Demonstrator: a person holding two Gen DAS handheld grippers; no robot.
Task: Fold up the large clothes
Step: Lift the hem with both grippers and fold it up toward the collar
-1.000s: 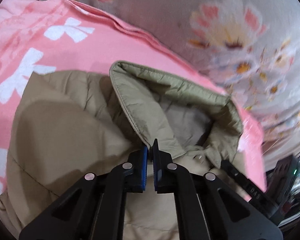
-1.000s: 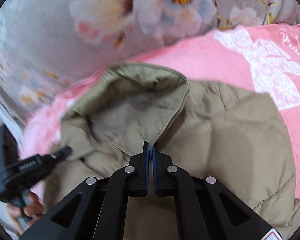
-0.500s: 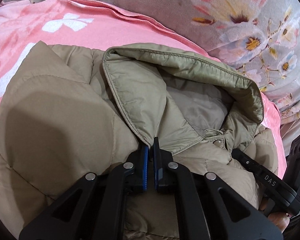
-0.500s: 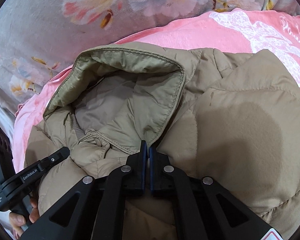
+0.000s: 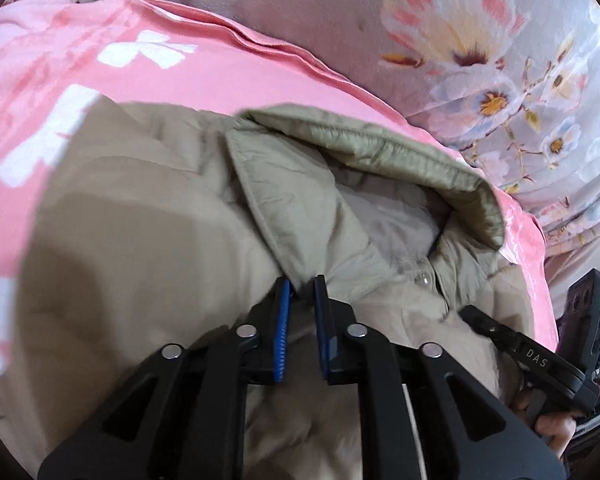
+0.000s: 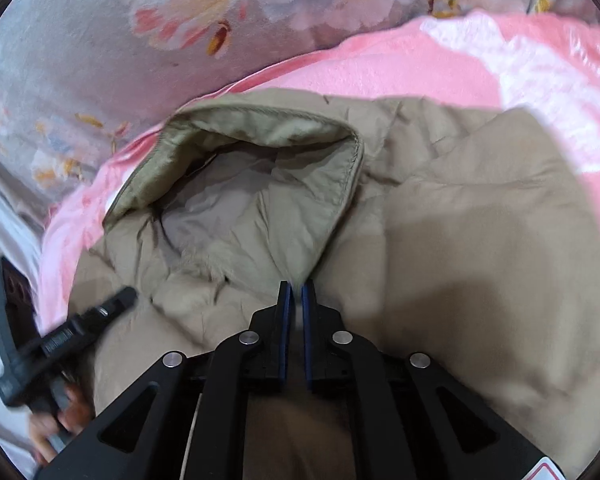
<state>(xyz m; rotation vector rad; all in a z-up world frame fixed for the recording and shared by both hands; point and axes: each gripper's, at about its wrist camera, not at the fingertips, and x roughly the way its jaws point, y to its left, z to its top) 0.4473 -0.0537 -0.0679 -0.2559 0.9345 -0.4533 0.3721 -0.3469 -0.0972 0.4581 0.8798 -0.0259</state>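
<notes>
Your left tongs (image 5: 300,286) are opening: a narrow gap shows between the blue pads, and the lower corner of the hood's edge (image 5: 296,276) sits right at the tips. You cannot tell from this view whether the pads still press on that fabric. Your right tongs (image 6: 296,286) are closed on the other lower corner of the hood, with a thin sliver of khaki fabric pinched between the blue pads.

The khaki padded jacket (image 5: 148,240) lies spread under and ahead of both tongs. Its hood (image 5: 360,184) stands open just beyond the tips, the rim curling up and the paler lining (image 6: 228,208) showing inside. In the left view the hood opens ahead and to the right of the tongs, and the quilted body of the jacket spreads to their left. In the right view it is mirrored: hood ahead and left, jacket body (image 6: 480,240) ahead and right.

The jacket rests on a pink blanket with white bow prints (image 5: 140,52), which reaches out beyond the hood. Further still lies a grey floral bedspread (image 5: 460,40), well past the tips.

To the right of your left tongs you see the other tool's black handle, with your right hand (image 5: 556,428) partly visible under it. To the left of your right tongs, the left tool's black finger (image 6: 112,304) touches the jacket, blurred, with your left hand (image 6: 56,424) below it.
</notes>
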